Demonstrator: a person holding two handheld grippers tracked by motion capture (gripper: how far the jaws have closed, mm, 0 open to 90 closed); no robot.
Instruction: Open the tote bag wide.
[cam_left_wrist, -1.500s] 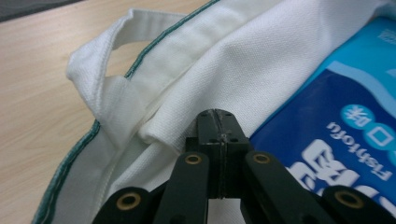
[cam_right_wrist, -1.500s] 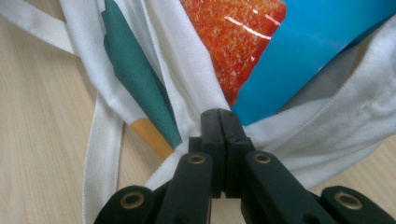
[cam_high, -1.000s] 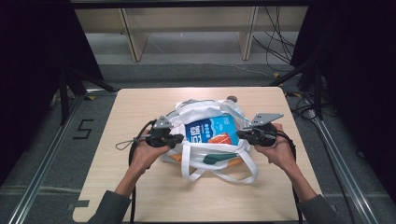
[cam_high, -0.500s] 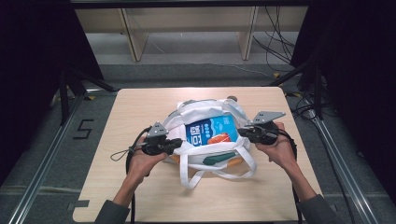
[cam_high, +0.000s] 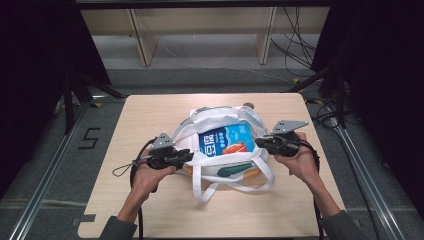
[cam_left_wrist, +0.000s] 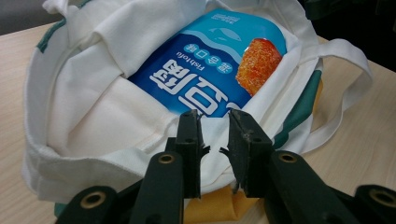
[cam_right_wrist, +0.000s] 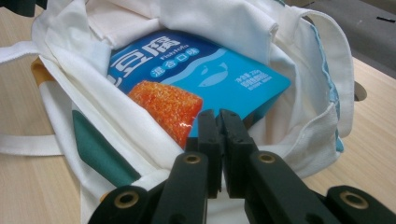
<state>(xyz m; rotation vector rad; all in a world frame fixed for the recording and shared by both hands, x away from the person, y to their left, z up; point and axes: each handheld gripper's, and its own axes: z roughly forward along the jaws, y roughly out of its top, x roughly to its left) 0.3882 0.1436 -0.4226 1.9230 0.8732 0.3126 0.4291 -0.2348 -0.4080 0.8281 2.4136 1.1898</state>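
Note:
A white tote bag (cam_high: 220, 125) with green and orange trim lies open in the middle of the table. Inside it is a blue fish tofu packet (cam_high: 225, 140) (cam_left_wrist: 205, 70) (cam_right_wrist: 205, 74). My left gripper (cam_high: 188, 155) (cam_left_wrist: 215, 120) is at the bag's left rim. Its jaws have just been opening and now stand parted, with the white rim cloth in the gap and not pressed. My right gripper (cam_high: 260, 143) (cam_right_wrist: 219, 116) is at the bag's right rim, with its jaws shut on the cloth there.
The bag's white handles (cam_high: 235, 185) loop over the wooden table (cam_high: 150, 110) toward the near edge. A black cable (cam_high: 125, 169) trails from the left gripper. Shelving legs and cables are on the floor beyond the far edge.
My left gripper has drawn slightly left, away from the bag, and its jaws have parted off the rim. The right gripper has kept still on its side.

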